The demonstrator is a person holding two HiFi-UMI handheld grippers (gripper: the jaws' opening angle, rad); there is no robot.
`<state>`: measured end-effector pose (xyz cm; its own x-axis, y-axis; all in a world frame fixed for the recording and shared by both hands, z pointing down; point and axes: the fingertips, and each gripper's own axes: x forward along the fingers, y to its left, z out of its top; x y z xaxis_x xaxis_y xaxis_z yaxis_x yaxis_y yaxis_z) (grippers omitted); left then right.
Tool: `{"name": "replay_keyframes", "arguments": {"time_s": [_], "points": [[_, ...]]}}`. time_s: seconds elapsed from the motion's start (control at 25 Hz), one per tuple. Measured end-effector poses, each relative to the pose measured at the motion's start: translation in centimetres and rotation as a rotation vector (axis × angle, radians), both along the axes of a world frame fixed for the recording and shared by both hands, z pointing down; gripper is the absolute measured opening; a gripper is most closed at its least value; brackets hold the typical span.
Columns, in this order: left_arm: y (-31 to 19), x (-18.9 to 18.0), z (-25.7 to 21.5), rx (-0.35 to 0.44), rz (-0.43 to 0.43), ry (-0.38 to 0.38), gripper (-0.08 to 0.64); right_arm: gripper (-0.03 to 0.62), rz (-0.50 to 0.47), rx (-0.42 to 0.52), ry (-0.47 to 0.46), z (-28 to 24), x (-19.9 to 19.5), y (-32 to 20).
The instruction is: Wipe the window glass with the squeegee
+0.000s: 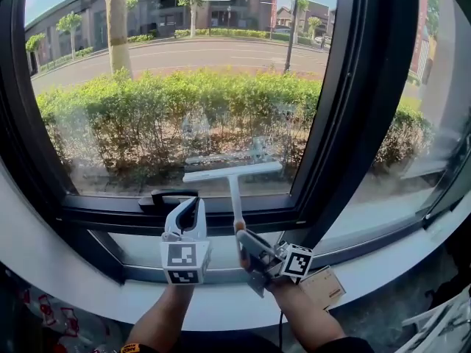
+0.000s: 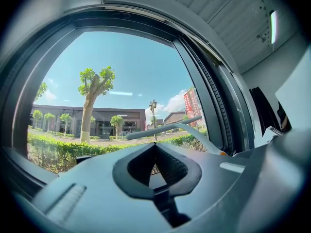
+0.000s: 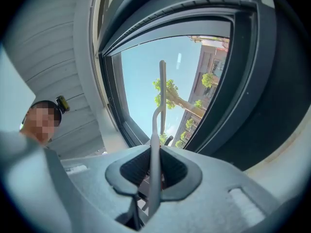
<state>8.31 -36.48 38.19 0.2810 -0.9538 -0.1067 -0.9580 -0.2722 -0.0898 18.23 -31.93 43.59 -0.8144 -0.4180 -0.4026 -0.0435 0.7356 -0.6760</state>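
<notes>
At the lower edge of the window glass (image 1: 169, 87), seen from the head view, the squeegee (image 1: 234, 179) stands with its white blade nearly level, the right end slightly higher, close above the dark bottom frame (image 1: 184, 213); a faint reflection of the blade shows in the pane just above it. Its white handle runs straight down from the middle of the blade into the right gripper (image 1: 243, 235), whose jaws are clamped on the handle's lower end. Right gripper view: the handle (image 3: 154, 144) passes upright between the two dark pads (image 3: 133, 171), which press on it from both sides, and the blade (image 3: 162, 91) appears edge-on against the sky. The left gripper (image 1: 193, 206) points upward just left of the handle, apart from it, with its tips brought together. Left gripper view: the jaws meet at their tips with nothing between them, and the squeegee (image 2: 165, 130) crosses the pane beyond, to the right. A black window handle (image 1: 168, 195) lies on the bottom frame directly behind the left gripper. Each gripper carries a marker cube, left (image 1: 184, 262) and right (image 1: 296, 262), above the person's forearms. A white sill (image 1: 221, 311) curves below the frame. Through the glass: a green hedge (image 1: 147, 116), a tree trunk (image 1: 118, 28), a road (image 1: 221, 54)
</notes>
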Motion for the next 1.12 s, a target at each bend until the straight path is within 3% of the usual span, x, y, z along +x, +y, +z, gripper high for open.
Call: {"name": "replay_keyframes", "arguments": {"time_s": [0.48, 1.12], "points": [[-0.1, 0.4, -0.9, 0.022, 0.007, -0.003, 0.014, 0.046, -0.008, 0.051, 0.004, -1.8, 0.3, 0.8], [0.7, 2.7, -12.5, 0.246, 0.051, -0.018, 0.014, 0.046, 0.008, 0.333, 0.018, -14.9, 3.1, -0.9]]}}
